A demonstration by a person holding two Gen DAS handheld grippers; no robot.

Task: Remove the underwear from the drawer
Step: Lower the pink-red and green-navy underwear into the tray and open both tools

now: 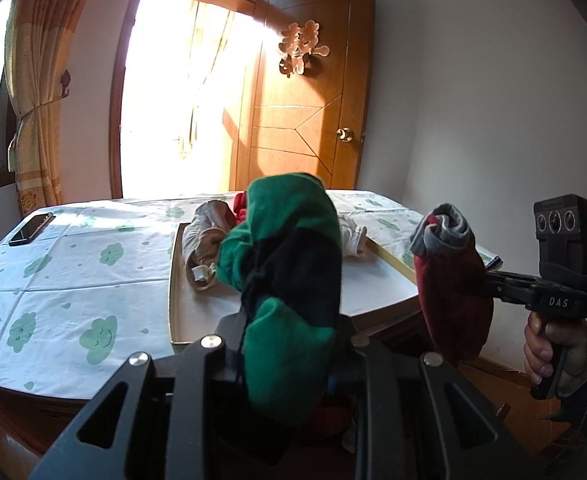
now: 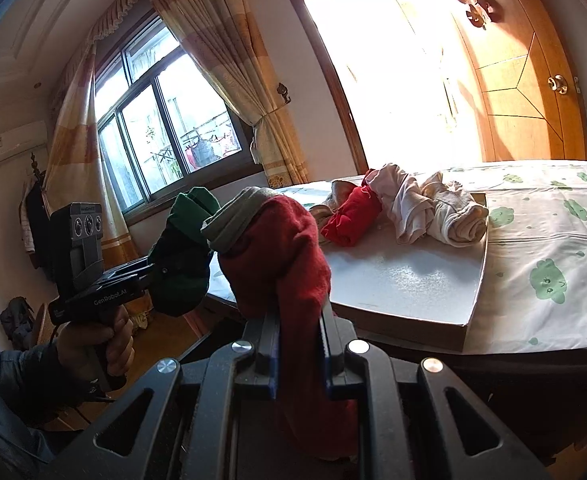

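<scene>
Left hand-held gripper [image 1: 289, 344] clamps a green-and-black underwear roll [image 1: 289, 264]; right hand-held gripper [image 2: 299, 344] clamps a red one [image 2: 281, 256], both in the air near the white tray [image 2: 413, 280]. Advisable: carry both over the tray before releasing. The tray holds about four garments [image 2: 409, 208].

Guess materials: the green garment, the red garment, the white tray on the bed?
Green garment: soft knit, probably cotton jersey; matte, fine ribbing, a dark panel, drooping from the left gripper.
Red garment: fuzzier knit, cotton-like; matte, with a grey ribbed band, pinched in the right gripper.
White tray: stiff board, maybe cardboard or coated wood; flat faintly speckled surface, thin tan rim.
</scene>
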